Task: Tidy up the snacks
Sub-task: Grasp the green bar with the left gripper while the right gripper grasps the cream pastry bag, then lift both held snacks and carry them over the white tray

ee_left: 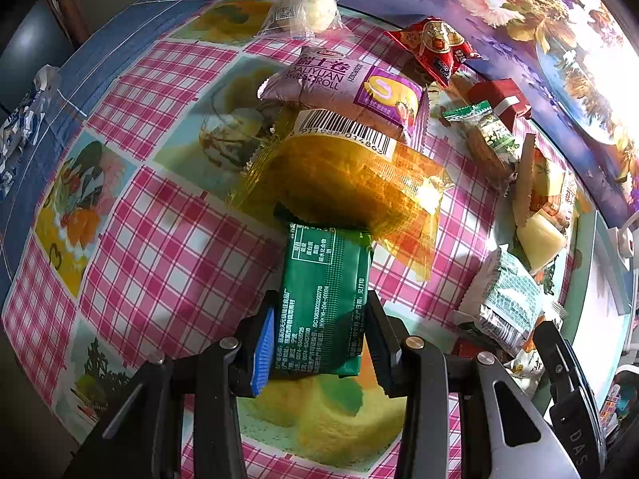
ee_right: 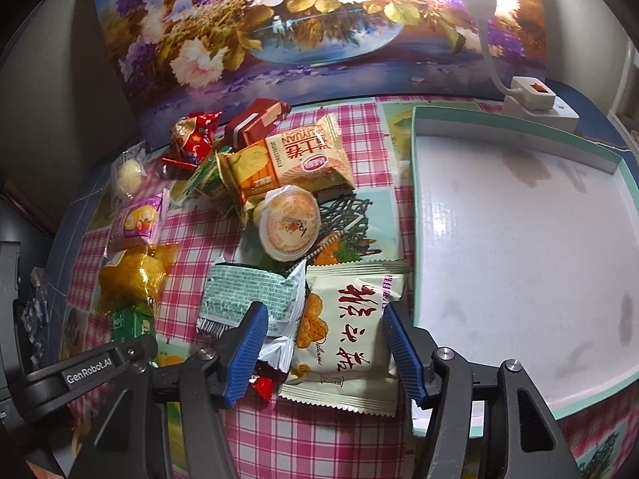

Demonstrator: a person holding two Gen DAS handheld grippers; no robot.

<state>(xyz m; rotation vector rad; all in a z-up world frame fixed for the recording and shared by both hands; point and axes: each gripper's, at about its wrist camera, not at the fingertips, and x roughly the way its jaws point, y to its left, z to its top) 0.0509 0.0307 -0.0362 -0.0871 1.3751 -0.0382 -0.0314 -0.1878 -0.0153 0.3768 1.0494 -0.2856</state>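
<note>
My left gripper [ee_left: 321,343] straddles a green snack packet [ee_left: 325,299] lying on the checked tablecloth; the pads sit at its sides, contact unclear. An amber-wrapped cake [ee_left: 351,187] lies on the packet's far end, with a purple Swiss roll pack [ee_left: 343,88] beyond it. My right gripper [ee_right: 333,349] is open around a cream snack packet [ee_right: 347,339] with red characters, next to a teal-and-silver packet [ee_right: 251,295]. A jelly cup [ee_right: 289,225] and an orange Swiss roll pack [ee_right: 295,159] lie further off. The white tray [ee_right: 519,239] at right holds nothing.
Red packets [ee_right: 191,139] and a red box [ee_right: 255,117] lie at the back by a flower picture [ee_right: 279,32]. A clear-wrapped pastry [ee_left: 307,10] lies far left. A white power strip [ee_right: 539,99] with a lamp stands behind the tray.
</note>
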